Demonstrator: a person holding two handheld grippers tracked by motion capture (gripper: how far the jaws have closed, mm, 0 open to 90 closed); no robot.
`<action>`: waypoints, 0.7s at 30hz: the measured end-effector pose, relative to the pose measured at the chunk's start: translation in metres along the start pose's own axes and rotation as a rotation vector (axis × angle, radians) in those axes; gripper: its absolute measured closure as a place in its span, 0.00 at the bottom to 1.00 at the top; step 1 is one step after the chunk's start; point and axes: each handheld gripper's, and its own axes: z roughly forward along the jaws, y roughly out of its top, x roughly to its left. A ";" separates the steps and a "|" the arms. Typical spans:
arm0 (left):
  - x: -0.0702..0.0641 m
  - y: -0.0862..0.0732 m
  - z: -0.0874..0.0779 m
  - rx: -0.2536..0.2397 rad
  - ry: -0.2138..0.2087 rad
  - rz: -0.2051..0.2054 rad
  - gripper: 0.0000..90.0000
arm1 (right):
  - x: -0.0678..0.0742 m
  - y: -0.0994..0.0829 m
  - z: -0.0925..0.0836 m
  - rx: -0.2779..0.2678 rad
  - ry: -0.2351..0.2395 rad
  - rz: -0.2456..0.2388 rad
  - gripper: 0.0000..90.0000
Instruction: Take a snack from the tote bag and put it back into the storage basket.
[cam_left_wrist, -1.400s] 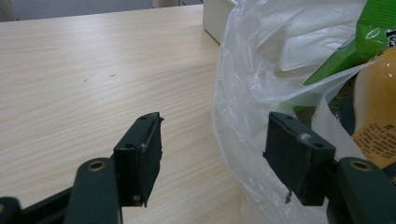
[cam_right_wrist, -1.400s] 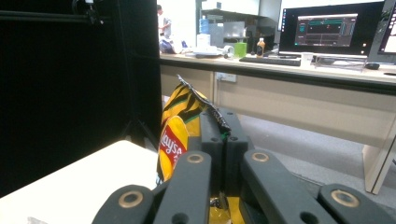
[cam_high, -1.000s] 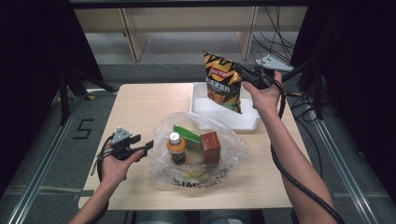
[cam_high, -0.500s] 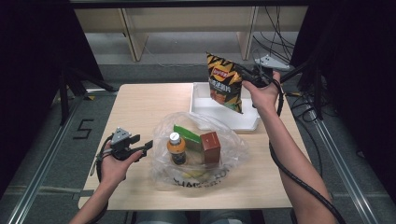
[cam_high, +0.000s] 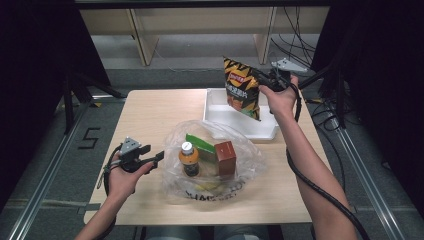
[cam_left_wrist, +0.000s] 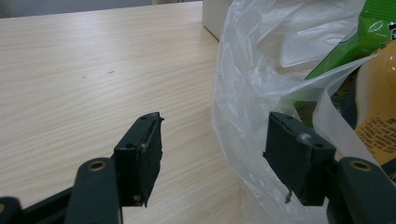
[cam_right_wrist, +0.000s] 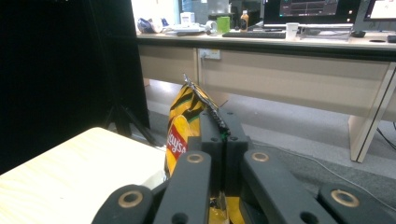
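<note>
My right gripper (cam_high: 261, 80) is shut on the top edge of a yellow-and-black chips bag (cam_high: 242, 89), which hangs above the white tray (cam_high: 250, 128) at the table's far right. In the right gripper view its jaws pinch the bag's (cam_right_wrist: 184, 128) sealed edge. A clear plastic bag (cam_high: 212, 165) lies in the middle, holding an orange drink bottle (cam_high: 189, 158), a brown carton (cam_high: 225, 158) and a green packet (cam_high: 201, 144). My left gripper (cam_high: 159, 157) stands open just left of the plastic bag, its right pad (cam_left_wrist: 294, 154) against the film (cam_left_wrist: 252, 93).
The wooden table (cam_high: 150, 115) has free room at its left and back left. Metal rails run along the floor on both sides. A desk with monitors (cam_right_wrist: 308, 9) stands beyond the table in the right gripper view.
My right hand has carried the chips bag a little to the right and slightly lower over the tray. The left hand has stayed still.
</note>
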 end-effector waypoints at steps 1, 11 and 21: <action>0.000 0.000 0.000 0.002 -0.001 0.001 0.40 | 0.001 -0.001 0.001 0.003 0.003 0.012 1.00; 0.000 0.000 0.000 0.005 -0.003 0.005 0.40 | -0.004 -0.011 0.011 0.046 -0.009 0.024 1.00; -0.001 -0.001 0.001 0.009 -0.010 0.009 0.40 | -0.011 -0.020 0.019 0.095 -0.008 -0.015 1.00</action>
